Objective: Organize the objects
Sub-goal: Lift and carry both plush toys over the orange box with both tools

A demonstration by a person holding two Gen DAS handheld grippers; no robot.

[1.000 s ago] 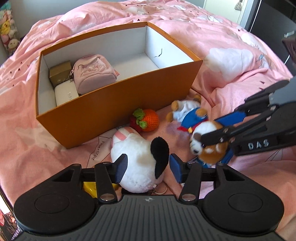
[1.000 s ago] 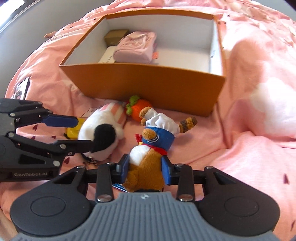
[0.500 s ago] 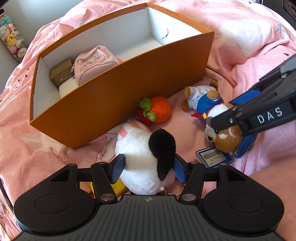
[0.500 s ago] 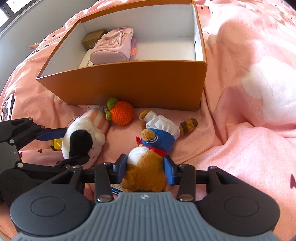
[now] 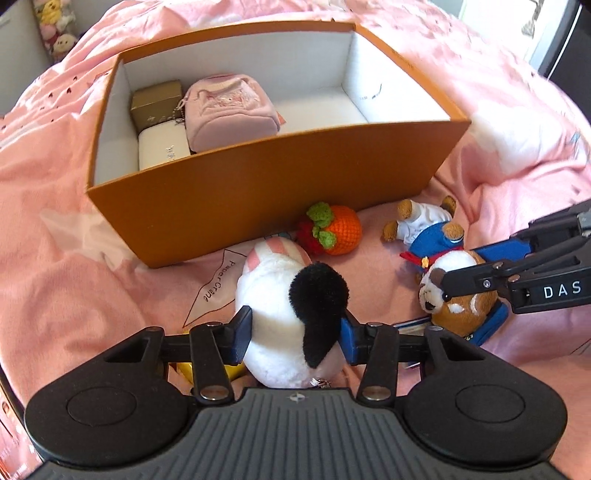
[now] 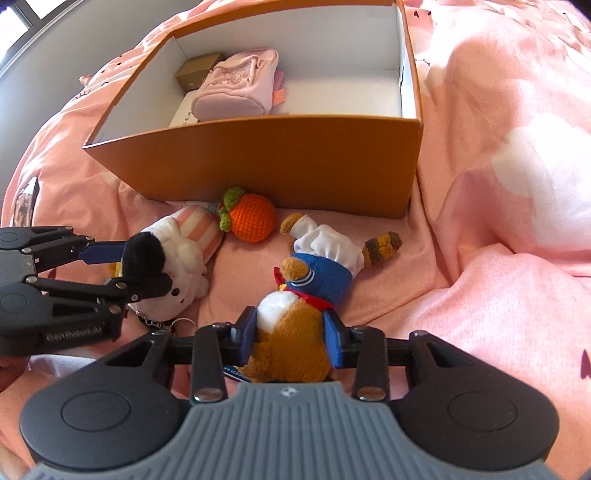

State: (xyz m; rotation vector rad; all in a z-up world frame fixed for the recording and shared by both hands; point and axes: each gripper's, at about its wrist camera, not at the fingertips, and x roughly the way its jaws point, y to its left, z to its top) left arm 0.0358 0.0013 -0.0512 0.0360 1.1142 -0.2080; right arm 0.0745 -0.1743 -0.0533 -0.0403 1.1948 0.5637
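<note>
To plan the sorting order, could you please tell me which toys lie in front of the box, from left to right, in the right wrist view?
White plush with black ear, crocheted orange, sailor-suited bear plush.

Ahead of my tools I see a bed under a rumpled pink duvet (image 5: 74,206) in bright daylight. A window (image 6: 26,14) sits far upper left, a grey wall (image 6: 55,66) below it.
</note>
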